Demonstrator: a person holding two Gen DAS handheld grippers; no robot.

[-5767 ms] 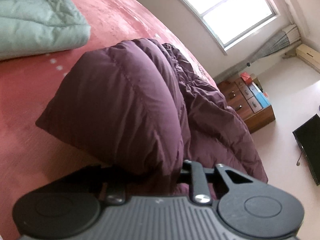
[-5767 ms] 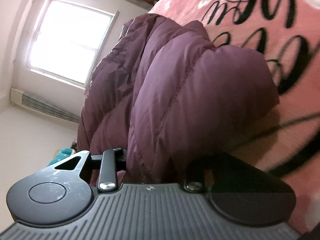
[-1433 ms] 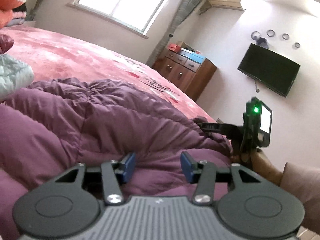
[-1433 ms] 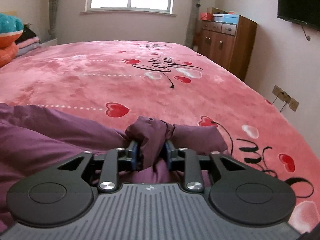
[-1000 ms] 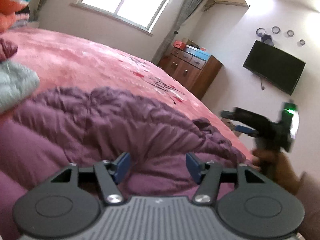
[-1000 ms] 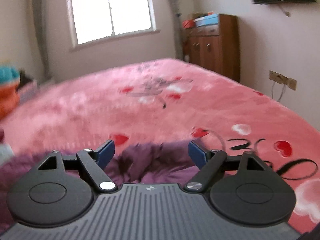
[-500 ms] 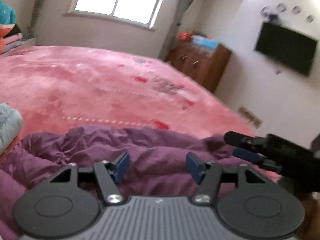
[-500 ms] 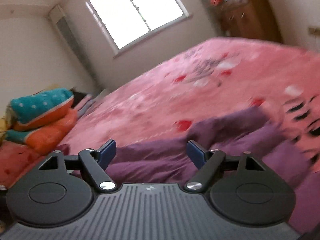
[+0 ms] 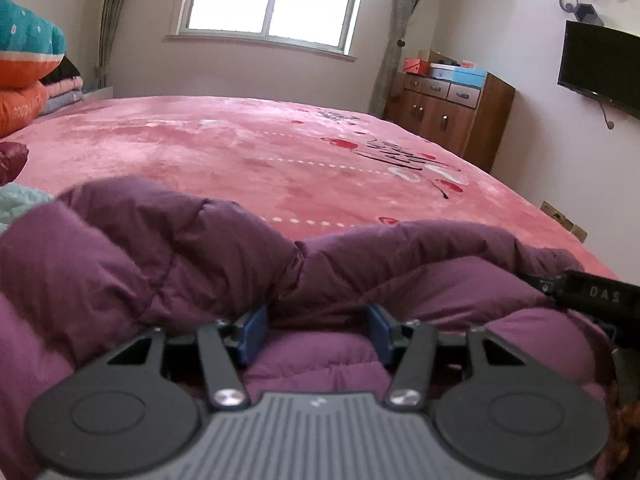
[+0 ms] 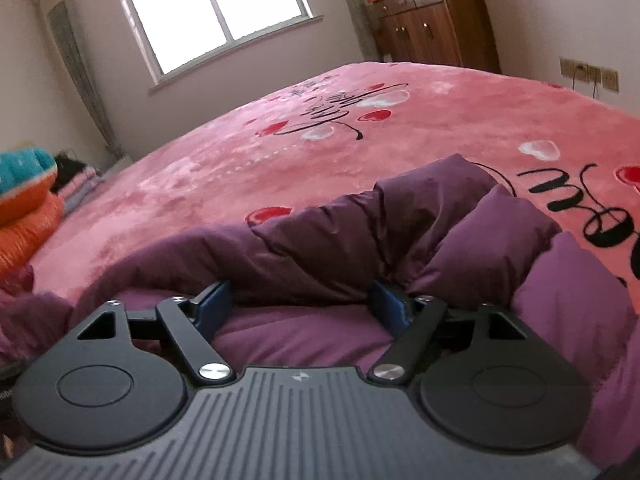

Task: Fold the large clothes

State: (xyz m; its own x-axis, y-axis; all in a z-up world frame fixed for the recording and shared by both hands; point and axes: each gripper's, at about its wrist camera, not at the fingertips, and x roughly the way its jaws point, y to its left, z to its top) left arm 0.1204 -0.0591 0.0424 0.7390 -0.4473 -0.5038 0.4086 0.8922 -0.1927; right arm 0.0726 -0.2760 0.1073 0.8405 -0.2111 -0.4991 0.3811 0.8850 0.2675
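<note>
A padded jacket (image 9: 360, 280) lies bunched on the near part of a bed (image 9: 240, 160). Stacked bedding (image 9: 24, 64) sits at the bed's far left. Behind the bed, a window (image 9: 272, 0) fills the back wall. A wooden cabinet (image 9: 452, 116) stands right of it, boxes (image 9: 452, 70) on top. A television (image 9: 600, 68) hangs on the right wall.

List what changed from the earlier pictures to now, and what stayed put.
The right gripper let go of the bunched fold of the purple down jacket; its fingers now stand open. The left gripper has just narrowed slightly with jacket padding between its fingers, unpinched. Both grippers dipped toward the jacket. The jacket stays on the pink bedspread.
</note>
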